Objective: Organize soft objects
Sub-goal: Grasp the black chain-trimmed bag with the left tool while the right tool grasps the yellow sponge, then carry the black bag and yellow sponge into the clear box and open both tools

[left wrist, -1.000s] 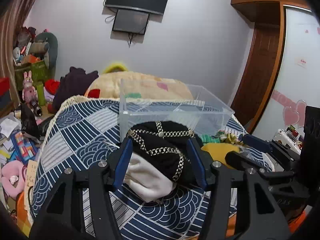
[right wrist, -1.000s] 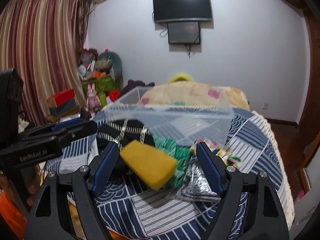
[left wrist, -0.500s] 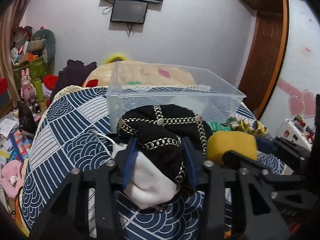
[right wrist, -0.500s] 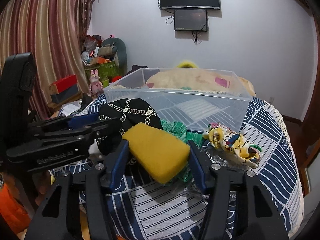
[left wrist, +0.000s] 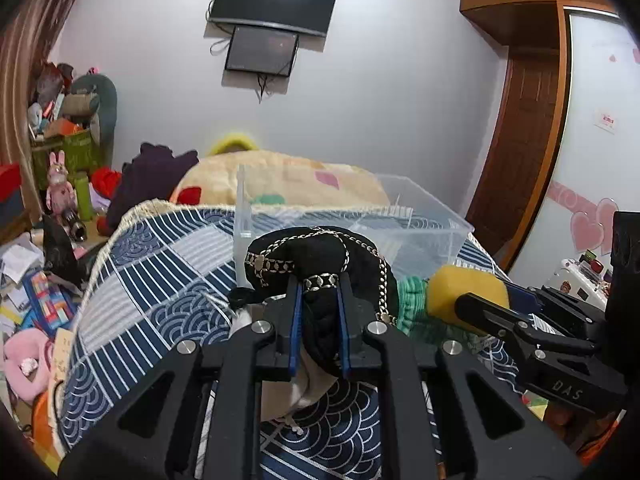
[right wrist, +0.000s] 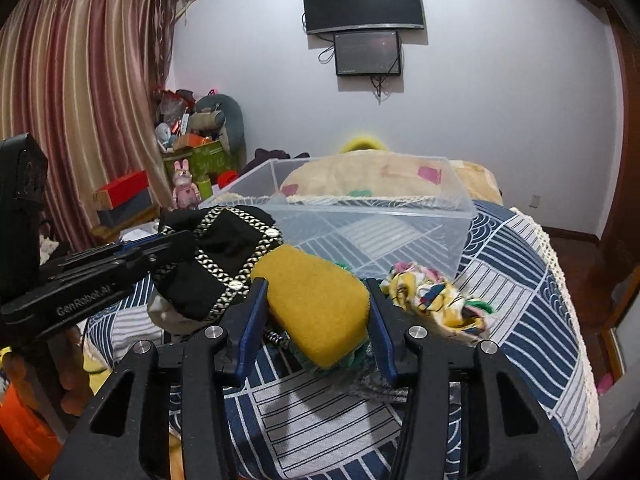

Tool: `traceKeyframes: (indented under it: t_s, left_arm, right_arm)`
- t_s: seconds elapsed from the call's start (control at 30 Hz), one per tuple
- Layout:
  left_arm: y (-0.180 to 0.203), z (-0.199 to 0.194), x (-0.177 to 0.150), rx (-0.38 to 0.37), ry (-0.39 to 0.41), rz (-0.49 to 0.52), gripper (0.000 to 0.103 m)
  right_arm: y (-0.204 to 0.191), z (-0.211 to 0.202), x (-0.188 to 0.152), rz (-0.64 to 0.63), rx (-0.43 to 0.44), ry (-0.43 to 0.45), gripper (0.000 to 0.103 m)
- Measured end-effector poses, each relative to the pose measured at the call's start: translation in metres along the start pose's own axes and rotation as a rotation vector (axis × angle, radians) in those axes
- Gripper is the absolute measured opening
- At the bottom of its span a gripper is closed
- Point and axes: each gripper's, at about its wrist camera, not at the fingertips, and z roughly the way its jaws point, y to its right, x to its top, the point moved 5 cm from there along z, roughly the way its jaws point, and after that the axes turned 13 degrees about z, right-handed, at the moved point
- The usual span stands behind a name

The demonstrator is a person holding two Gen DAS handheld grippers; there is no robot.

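A: The left gripper (left wrist: 319,312) is closing on one black hat (left wrist: 320,252) with chain trim; its jaws are narrow, pinching the fabric. The right gripper (right wrist: 316,316) is closing around one yellow sponge (right wrist: 316,300).

B: And the risk?

A: I think the soft hat may slip out. One clear box (right wrist: 360,216) waits just ahead; one colourful cloth (right wrist: 432,296) lies right of the right gripper.

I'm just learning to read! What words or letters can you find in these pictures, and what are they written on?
"GenRobot.AI": on the black arm of the left gripper, seen from the right wrist.
"DAS": on the black arm of the right gripper, seen from the left wrist.
The small sign on the white wall by the door: too blurred to read.
The papers and books on the floor: too small to read.
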Motion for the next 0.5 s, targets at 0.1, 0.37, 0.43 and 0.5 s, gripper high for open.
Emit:
traceKeyframes:
  t_s: [0.1, 0.37, 0.43, 0.5]
  left_arm:
    - [0.002, -0.011, 0.01, 0.009, 0.033, 0.017, 0.014]
    - [0.002, -0.024, 0.042, 0.028, 0.112, 0.051, 0.014]
    - [-0.002, -0.024, 0.05, 0.026, 0.129, 0.045, 0.014]
    - [-0.006, -0.022, 0.057, 0.026, 0.137, 0.04, 0.014]
  right_arm:
    - [0.0, -0.007, 0.005, 0.001, -0.01, 0.022, 0.043]
    - [0.001, -0.025, 0.041, 0.005, -0.04, 0.11, 0.043]
    - [0.0, -0.026, 0.051, 0.003, -0.053, 0.132, 0.043]
    - [0.001, -0.026, 0.059, 0.002, -0.061, 0.147, 0.043]
